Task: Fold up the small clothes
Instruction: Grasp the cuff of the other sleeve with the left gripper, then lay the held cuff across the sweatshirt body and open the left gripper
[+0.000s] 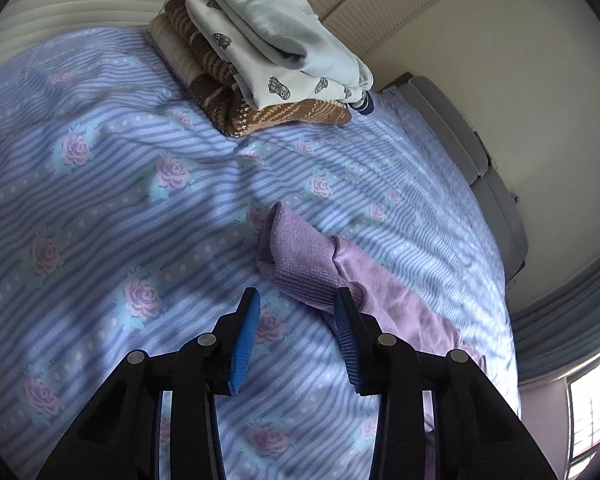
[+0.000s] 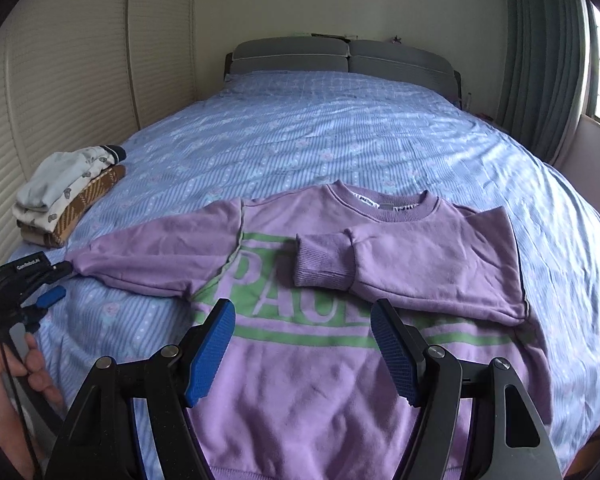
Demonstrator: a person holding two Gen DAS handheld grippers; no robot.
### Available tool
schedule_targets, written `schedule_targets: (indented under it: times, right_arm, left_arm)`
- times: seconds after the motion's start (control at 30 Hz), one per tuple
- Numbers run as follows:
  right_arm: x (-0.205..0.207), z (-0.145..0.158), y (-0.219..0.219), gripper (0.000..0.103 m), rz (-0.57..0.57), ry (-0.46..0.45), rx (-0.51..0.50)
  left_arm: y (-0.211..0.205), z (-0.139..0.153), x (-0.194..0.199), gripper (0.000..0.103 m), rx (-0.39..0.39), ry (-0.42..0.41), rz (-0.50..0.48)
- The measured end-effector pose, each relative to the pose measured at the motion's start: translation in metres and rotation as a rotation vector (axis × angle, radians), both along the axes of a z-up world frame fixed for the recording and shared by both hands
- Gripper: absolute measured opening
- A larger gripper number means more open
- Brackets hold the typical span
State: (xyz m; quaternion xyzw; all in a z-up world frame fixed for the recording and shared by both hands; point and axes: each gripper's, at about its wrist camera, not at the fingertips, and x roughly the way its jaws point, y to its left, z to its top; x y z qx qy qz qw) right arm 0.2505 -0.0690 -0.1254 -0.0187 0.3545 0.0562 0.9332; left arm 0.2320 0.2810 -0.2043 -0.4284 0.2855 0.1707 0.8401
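The small lilac cotton sweatshirt with green lettering [image 2: 316, 360] lies flat, front up, on the blue striped rose-print bedsheet [image 2: 340, 128], 1 sleeve folded across its chest. The left claw [image 1: 296, 304] is spread open at the other sleeve's ribbed cuff [image 1: 300, 256], gripping nothing; the right claw [image 2: 302, 316] hovers open over the chest. A shallow pinch could drop the cuff or catch the sheet

1. The sweatshirt [image 2: 300, 380] hem runs off the bottom edge in the right view; in the left view only a sleeve [image 1: 300, 260] shows.
2. The printed word is partly covered by the folded cuff [image 2: 324, 260].
3. The neck label [image 2: 387, 207] is too small to read.
4. The left hand [image 2: 4, 376] is cut off by the edge.
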Motion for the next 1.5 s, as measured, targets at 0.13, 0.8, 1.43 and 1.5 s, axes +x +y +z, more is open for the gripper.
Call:
schedule_targets:
  times: [0.13, 0.8, 1.43, 1.5]
  right_arm:
    - [0.004, -0.005, -0.002, 0.070, -0.008, 0.010, 0.003]
    - [0.017, -0.005, -0.029, 0.070, -0.078, 0.025, 0.048]
    - [0.000, 0.026, -0.180, 0.070, -0.316, -0.032, 0.158]
    - [0.000, 0.026, -0.199, 0.070, -0.339, -0.028, 0.170]
  left_arm:
    - [0.001, 0.002, -0.001, 0.036, -0.008, -0.048, 0.025]
    - [-0.020, 0.031, 0.008, 0.010, 0.162, -0.023, 0.041]
    - [-0.241, 0.160, 0.065, 0.010, 0.519, -0.315, -0.379]
    - [-0.273, 0.157, 0.075, 0.010, 0.525, -0.322, -0.446]
